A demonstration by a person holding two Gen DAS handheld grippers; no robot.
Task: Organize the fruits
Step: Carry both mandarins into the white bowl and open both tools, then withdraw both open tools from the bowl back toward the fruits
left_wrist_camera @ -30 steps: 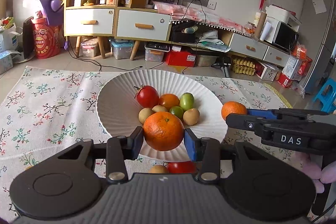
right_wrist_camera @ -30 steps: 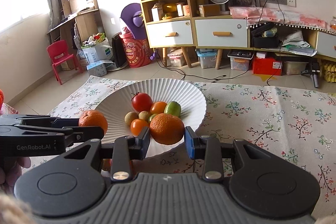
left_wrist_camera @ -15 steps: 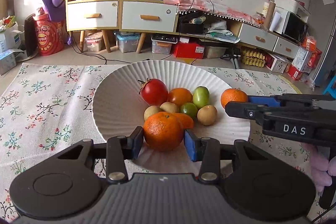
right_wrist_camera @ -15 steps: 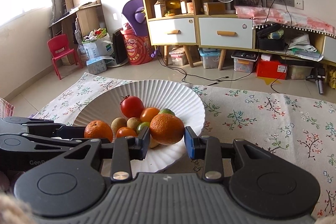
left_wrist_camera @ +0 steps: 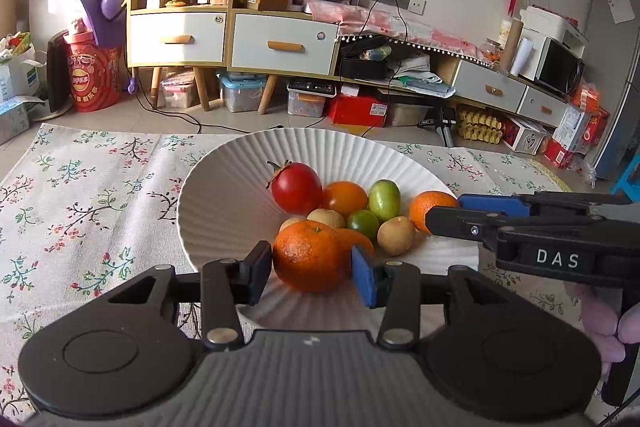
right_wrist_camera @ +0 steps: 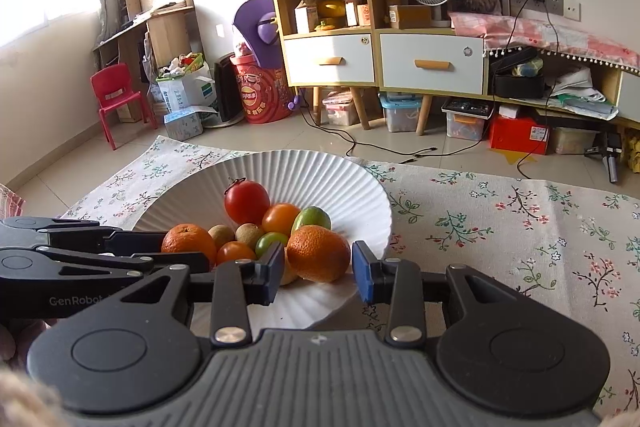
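A white ribbed plate [left_wrist_camera: 224, 195] on the flowered cloth holds a red tomato [left_wrist_camera: 297, 187], an orange tomato, green fruits and small brown fruits. My left gripper [left_wrist_camera: 312, 269] has its pads against a mandarin [left_wrist_camera: 310, 255] at the plate's near rim, and its jaws are opening. My right gripper [right_wrist_camera: 317, 269] has a second mandarin [right_wrist_camera: 318, 253] between its opening jaws. A thin gap shows at the right pad, and that mandarin rests against the other fruits. In each wrist view the other gripper reaches in from the side with its mandarin.
The flowered cloth [right_wrist_camera: 520, 227] spreads to both sides of the plate. Beyond it are the tiled floor, cables, storage boxes, a drawer cabinet [left_wrist_camera: 232, 39] and a red child's chair [right_wrist_camera: 116, 99]. A person's hand [left_wrist_camera: 604, 327] holds the right gripper.
Both grippers came forward over the plate with their mandarins and lowered them among the fruits. The right gripper's pads have parted slightly from its mandarin.
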